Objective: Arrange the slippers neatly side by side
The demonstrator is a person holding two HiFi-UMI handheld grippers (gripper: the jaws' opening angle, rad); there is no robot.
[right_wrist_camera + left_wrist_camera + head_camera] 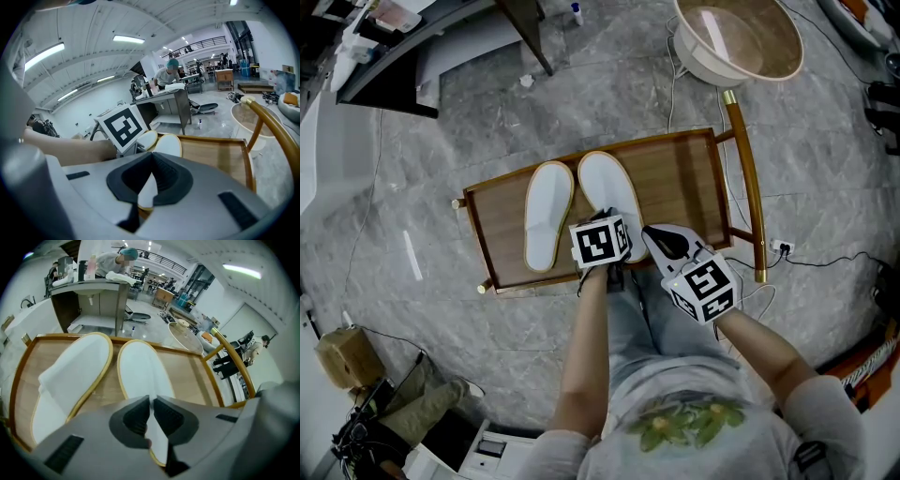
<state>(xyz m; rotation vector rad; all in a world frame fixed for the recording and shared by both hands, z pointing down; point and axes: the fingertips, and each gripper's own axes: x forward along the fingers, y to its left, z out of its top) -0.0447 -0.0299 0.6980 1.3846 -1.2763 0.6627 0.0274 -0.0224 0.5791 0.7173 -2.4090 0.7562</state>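
Two white slippers with gold trim lie side by side on a wooden tray table [680, 173]: the left slipper [547, 214] [65, 380] and the right slipper [605, 192] [140, 369] [169, 145]. My left gripper [612, 267] [151, 401] sits over the near end of the right slipper, its jaws pinched together on white slipper material. My right gripper [654, 234] [152, 157] hovers just right of that slipper's near end. Its jaws are shut with nothing between them; the slipper shows only through the gap behind the tips.
The tray table has a raised wooden rim [206, 376] and a gold rail [748, 178] on its right side. A round basin [741, 37] stands on the stone floor beyond it, with cables and a socket [783, 248] to the right. A desk [412, 47] is far left.
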